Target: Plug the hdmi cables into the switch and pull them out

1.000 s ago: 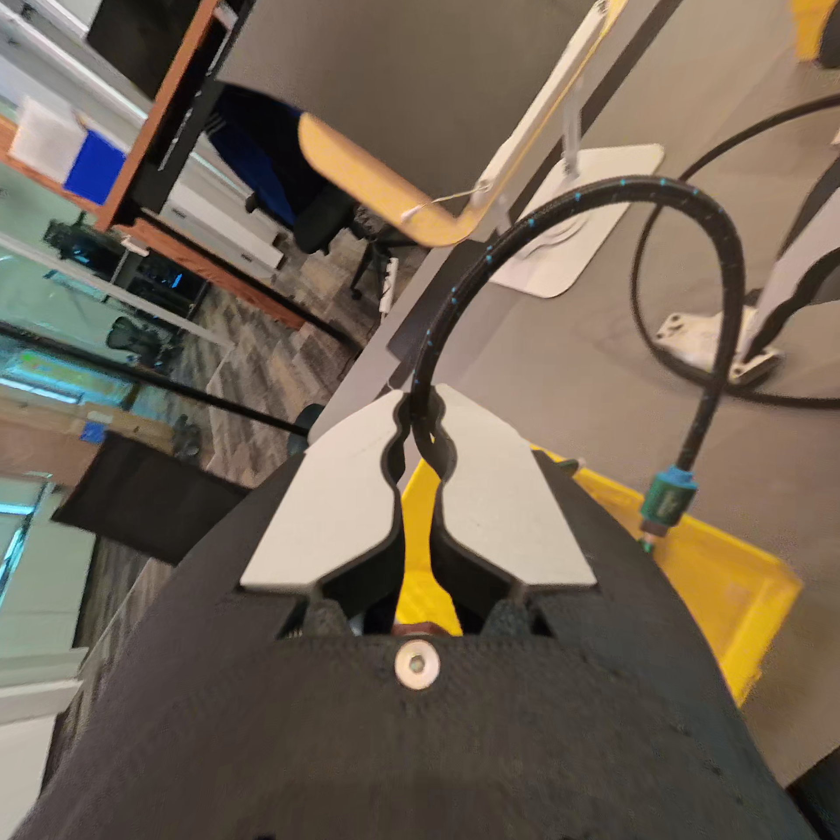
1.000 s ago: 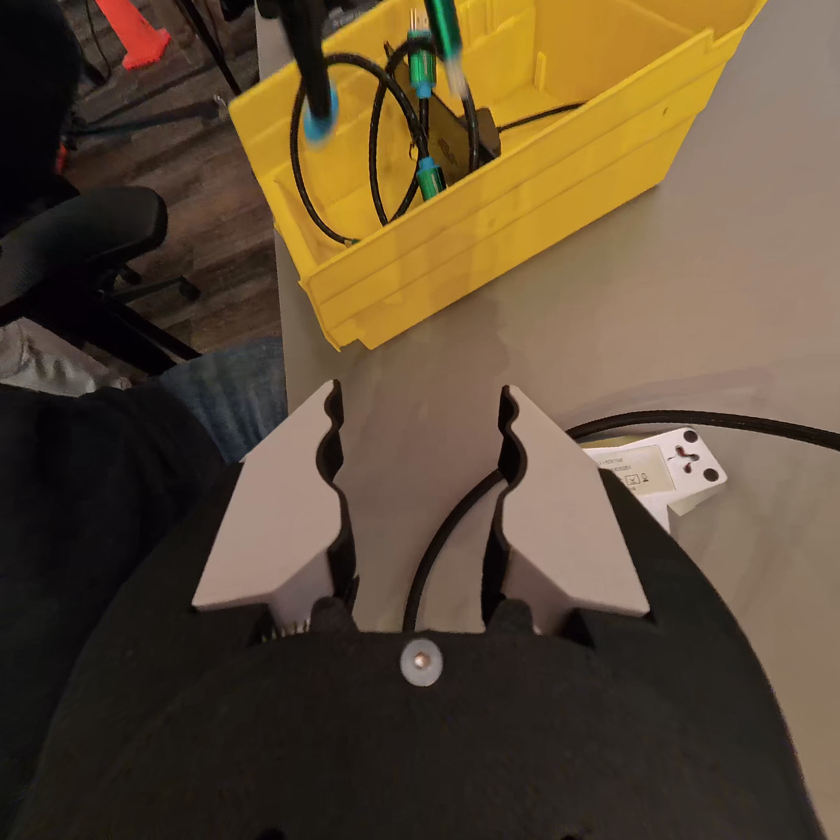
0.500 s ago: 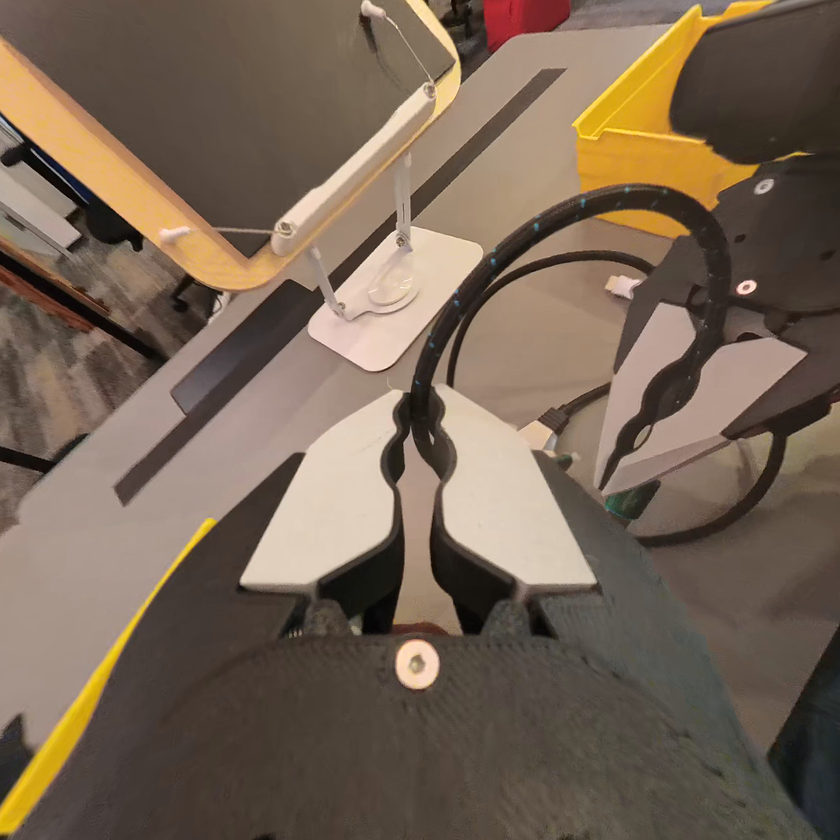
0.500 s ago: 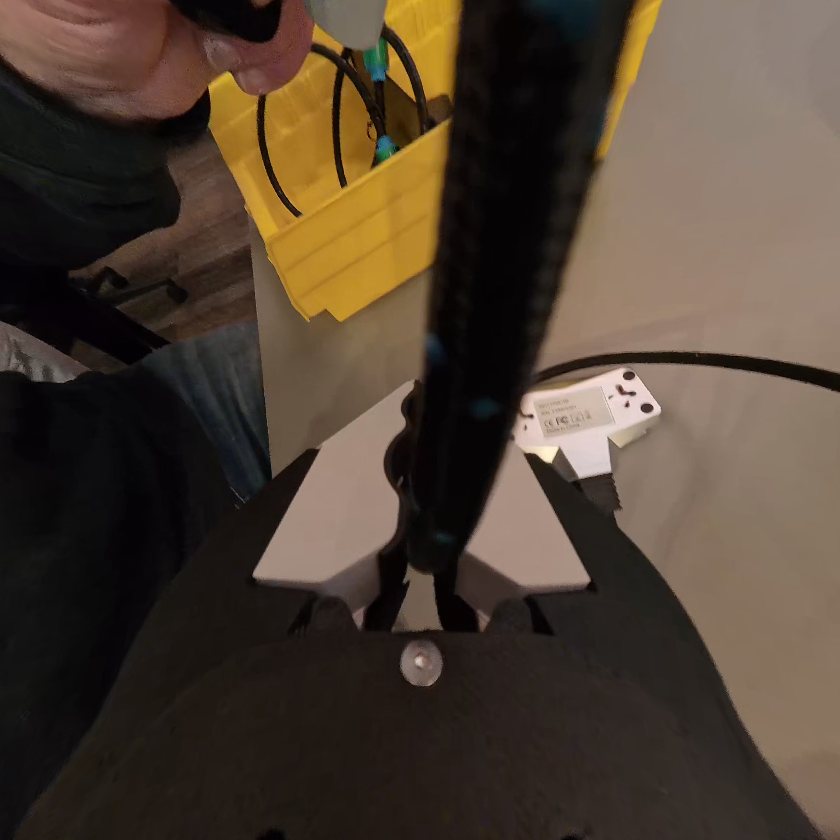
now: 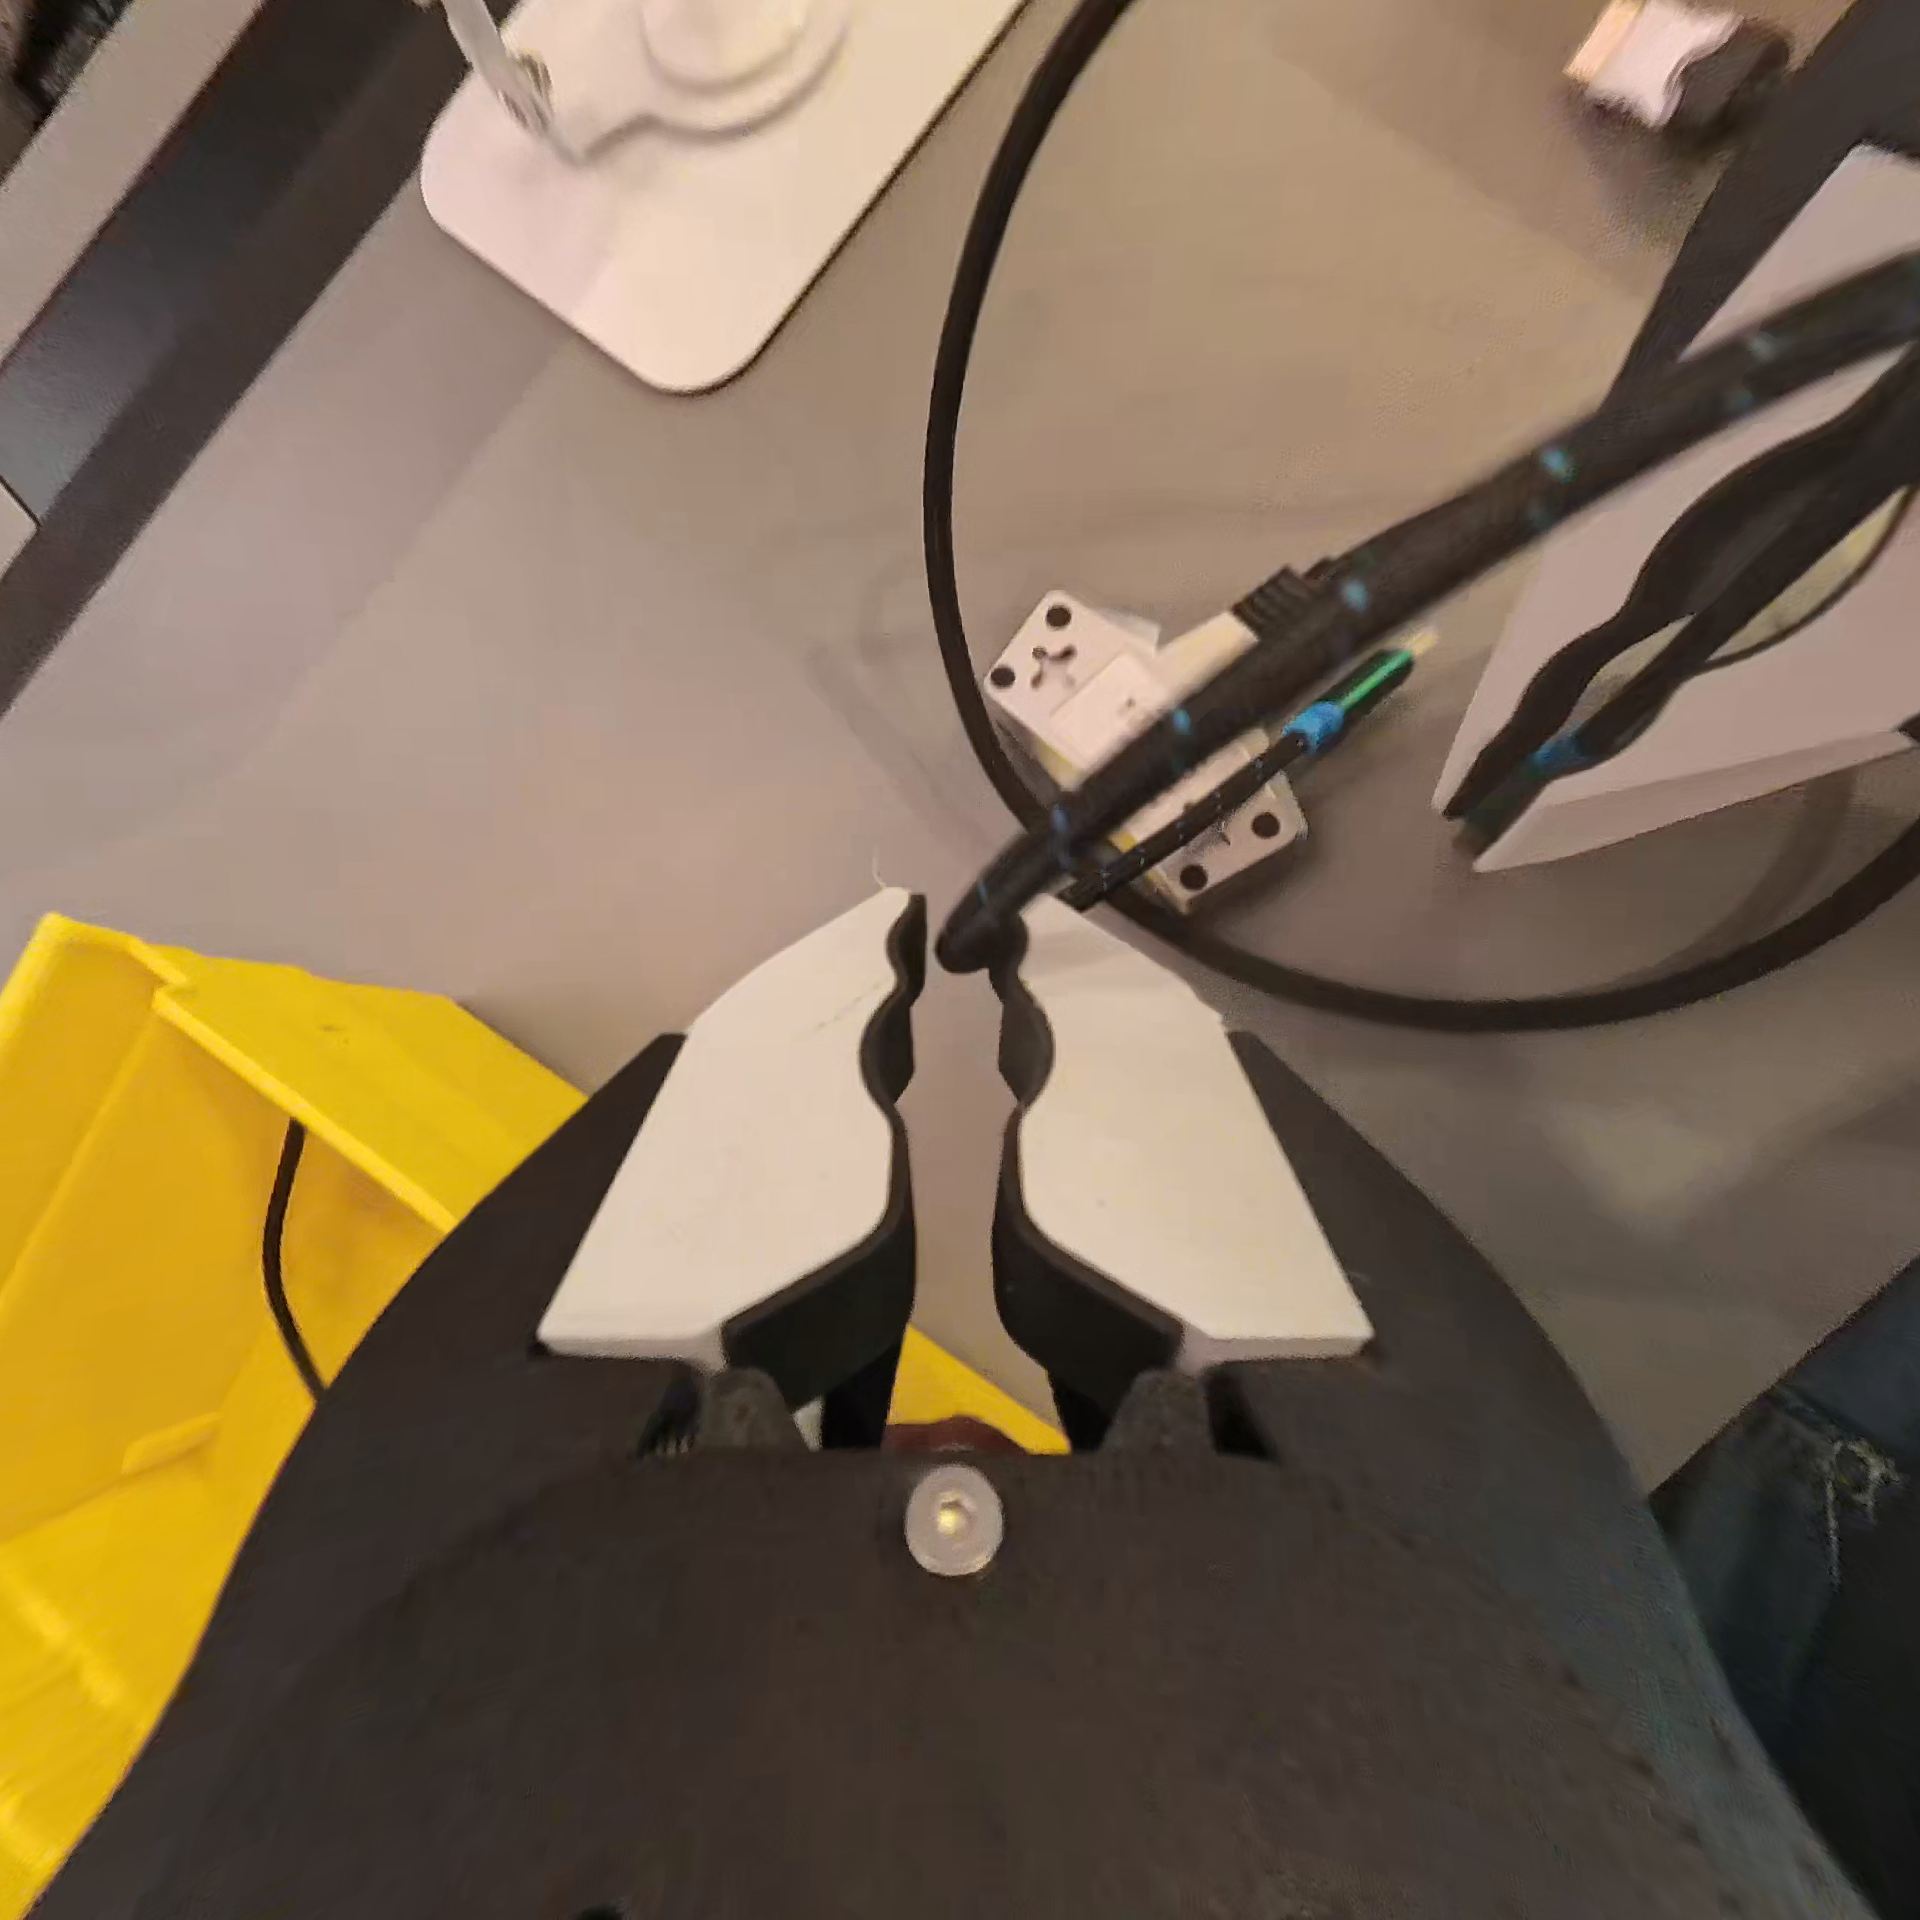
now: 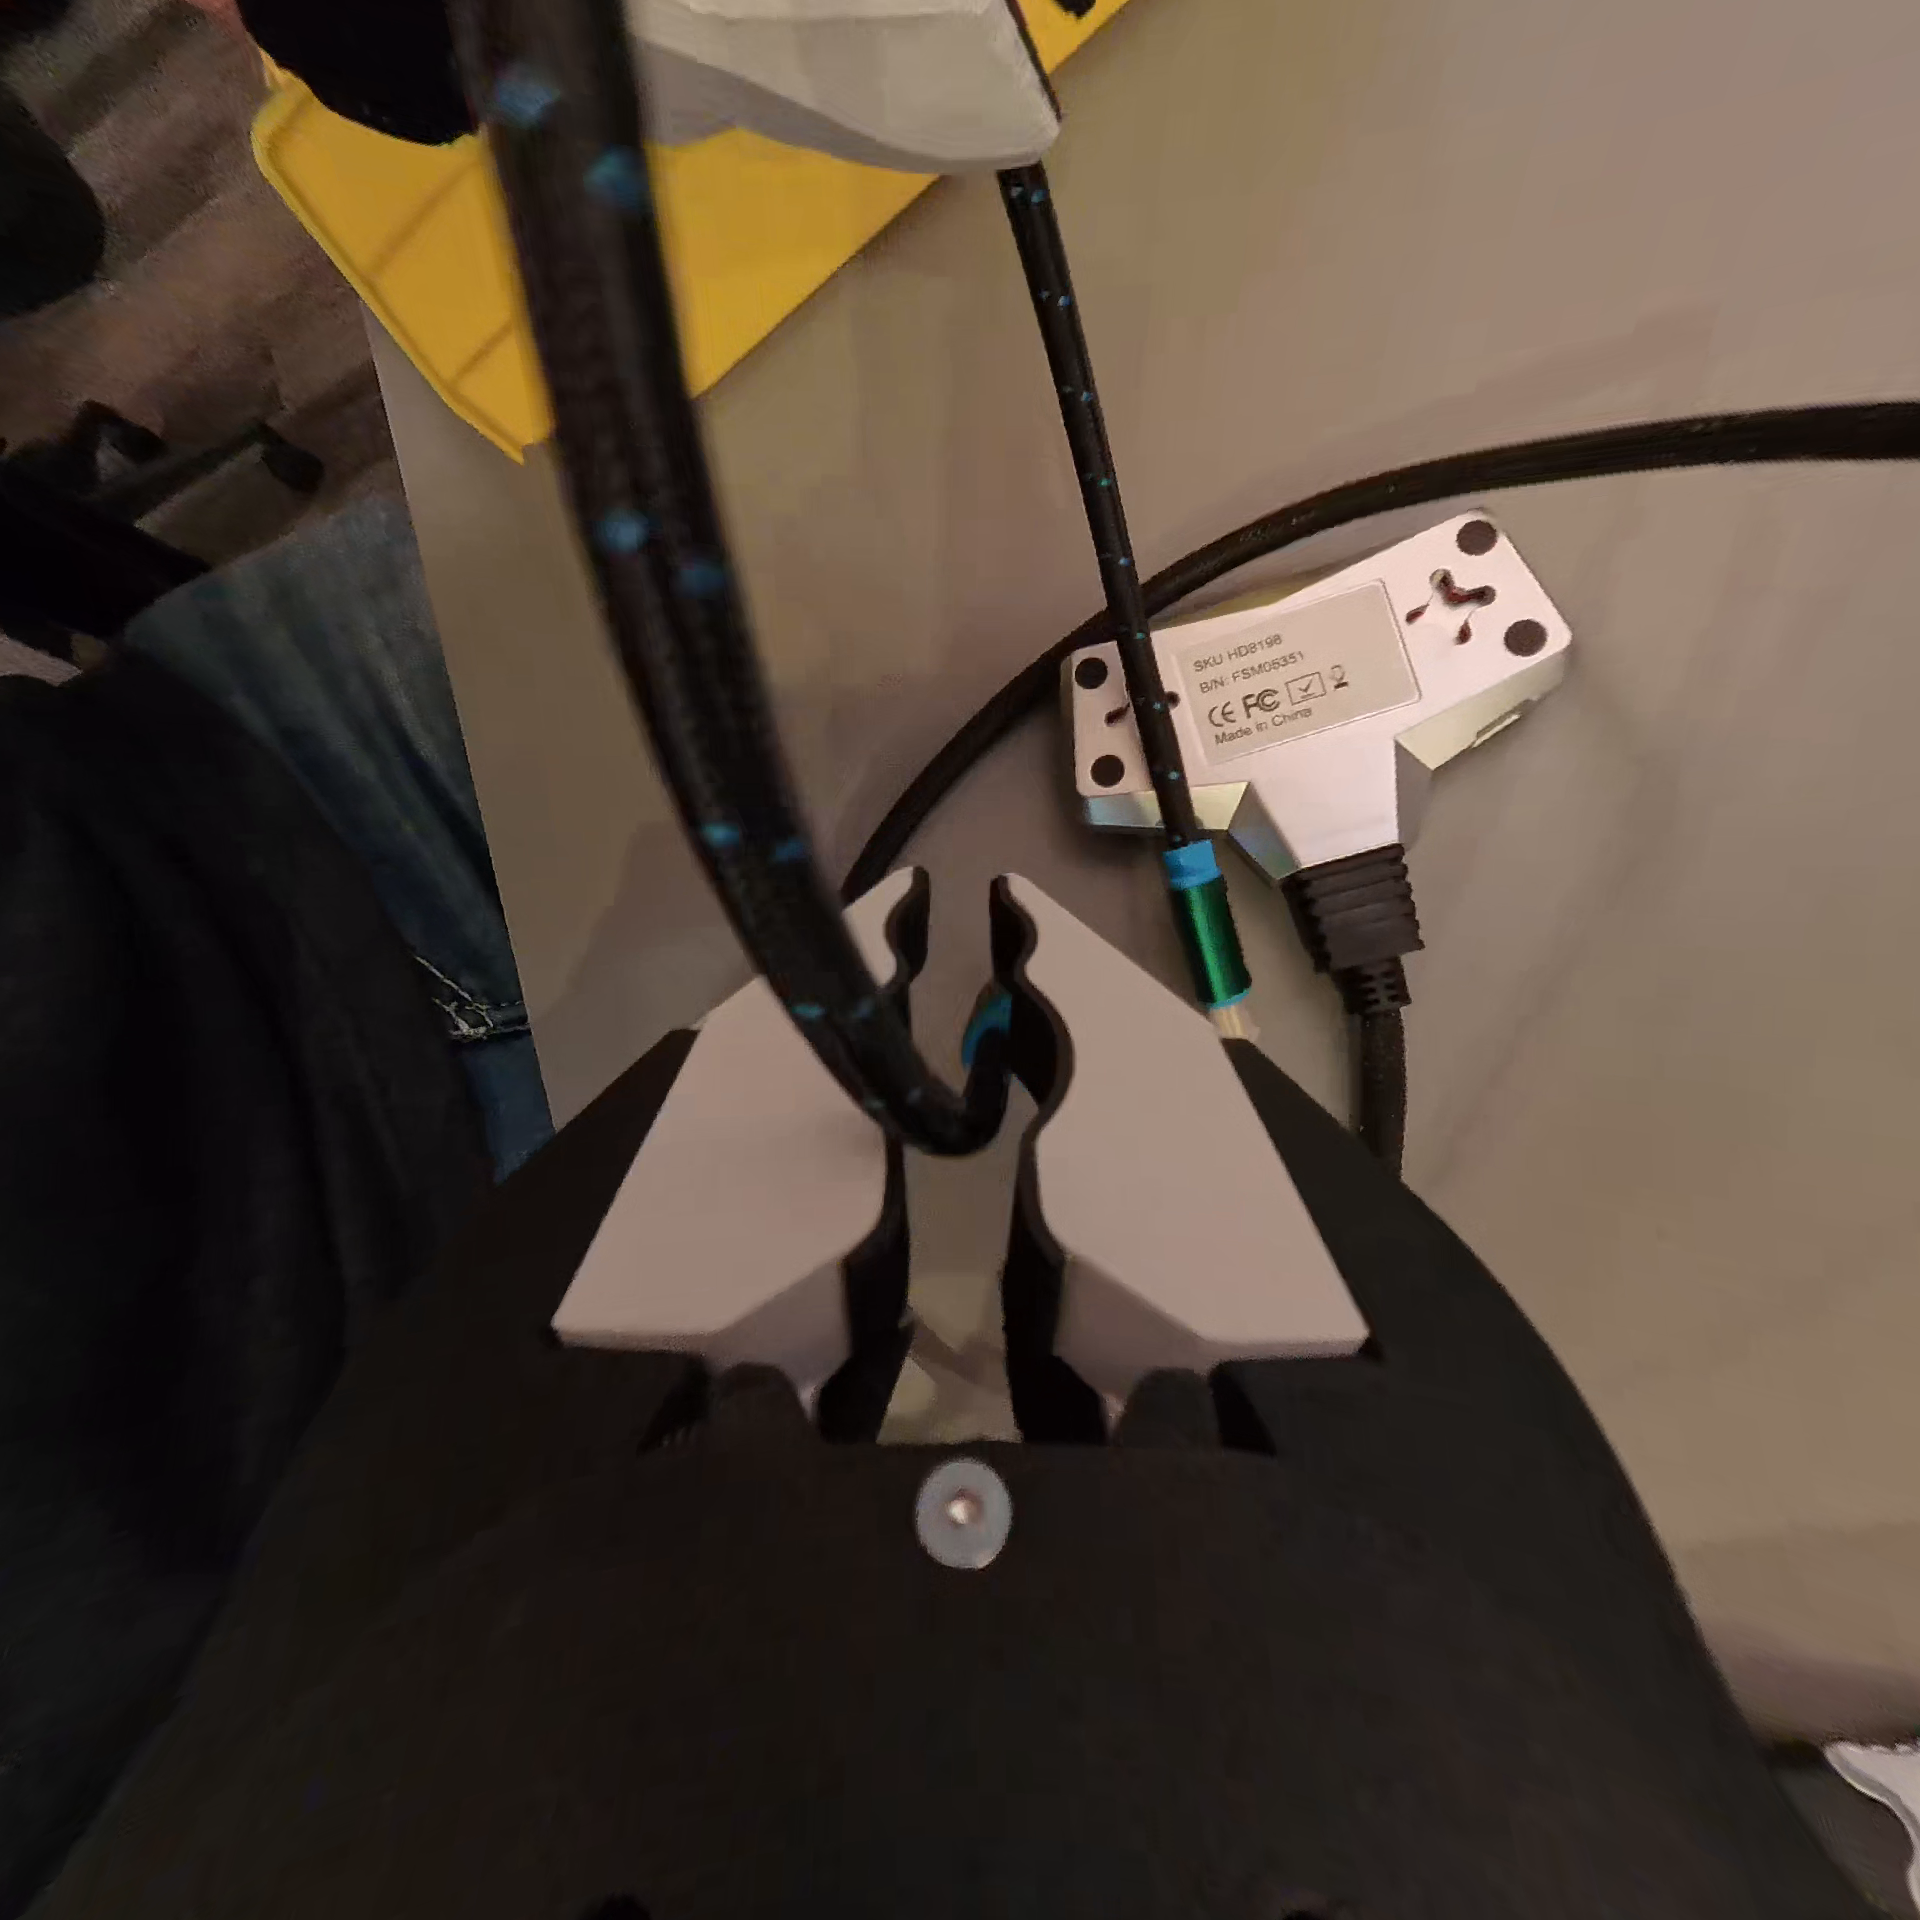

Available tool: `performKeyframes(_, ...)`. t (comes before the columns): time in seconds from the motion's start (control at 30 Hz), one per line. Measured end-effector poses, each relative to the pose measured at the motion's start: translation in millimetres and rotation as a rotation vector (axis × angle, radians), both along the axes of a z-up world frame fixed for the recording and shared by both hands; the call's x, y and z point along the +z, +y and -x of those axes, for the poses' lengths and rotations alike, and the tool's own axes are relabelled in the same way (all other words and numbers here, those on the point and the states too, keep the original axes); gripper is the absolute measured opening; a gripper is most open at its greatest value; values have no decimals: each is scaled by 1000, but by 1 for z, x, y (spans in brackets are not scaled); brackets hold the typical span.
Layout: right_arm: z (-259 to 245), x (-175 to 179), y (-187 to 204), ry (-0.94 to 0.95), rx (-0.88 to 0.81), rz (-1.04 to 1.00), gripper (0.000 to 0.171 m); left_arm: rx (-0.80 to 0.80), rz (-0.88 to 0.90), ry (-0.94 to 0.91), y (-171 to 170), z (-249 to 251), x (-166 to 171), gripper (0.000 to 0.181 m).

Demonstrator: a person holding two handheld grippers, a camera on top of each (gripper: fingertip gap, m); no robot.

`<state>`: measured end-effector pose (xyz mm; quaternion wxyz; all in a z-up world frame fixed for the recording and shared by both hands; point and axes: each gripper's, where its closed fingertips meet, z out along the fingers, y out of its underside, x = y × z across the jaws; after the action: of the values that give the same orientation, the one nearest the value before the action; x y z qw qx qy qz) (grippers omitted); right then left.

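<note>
Two hand-held grippers share one braided HDMI cable (image 6: 665,644), black with blue flecks, above a grey table (image 5: 468,675); our left gripper (image 5: 961,940) has its fingers drawn close with a narrow gap between them, and the cable passes right at the fingertips, pinched there as far as we can tell, though blur keeps us from being sure; our right gripper (image 6: 956,894) is likewise narrowed but not fully closed, and the cable's bend sits in the scalloped gap between its fingers, with a blue collar (image 6: 982,1034) showing there; we cannot tell how tightly it is held. From the left gripper a thinner run of the same braided cable hangs down to a green metallic plug (image 6: 1205,940) with a blue collar; the plug dangles free just beside the switch (image 6: 1320,696), not inserted. The switch, a small white box lying with its labelled underside up, rests on the table; a thick black cable (image 6: 1361,935) is already plugged into its near end and loops round it. A yellow bin (image 5: 156,1195) stands at the table's edge by the left gripper; a white stand base (image 5: 707,177) lies farther off; blue denim (image 6: 343,665) shows beside the table.
</note>
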<state>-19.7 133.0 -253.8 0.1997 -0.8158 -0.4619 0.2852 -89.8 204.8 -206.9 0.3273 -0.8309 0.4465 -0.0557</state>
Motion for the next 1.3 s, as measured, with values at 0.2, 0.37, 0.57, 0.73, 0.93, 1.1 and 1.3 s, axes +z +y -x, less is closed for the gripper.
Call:
performKeyframes(0.2, -18, -2, -5, -106, 39, -16, 41, -77, 46, 149, -15, 9, 1, 48)
performKeyframes(0.37, -38, -2, -13, -171, 73, -11, 57, -178, 161, 120, -36, 20, 9, 64)
performKeyframes(0.57, -44, -11, -34, -217, 167, -8, 56, -254, 203, 23, -73, 31, 31, 60)
performKeyframes(0.73, -31, -18, -41, -217, 199, 7, 48, -239, 130, 8, -72, 30, 43, 56)
performKeyframes(0.93, -27, -18, -35, -201, 167, -6, 44, -312, 122, 27, -80, -6, 28, 52)
performKeyframes(1.1, -31, -25, -37, -221, 182, -4, 49, -372, 169, 64, -106, -40, -10, 50)
performKeyframes(1.3, -36, -21, -28, -202, 144, -7, 48, -315, 209, 75, -130, -74, -66, 58)
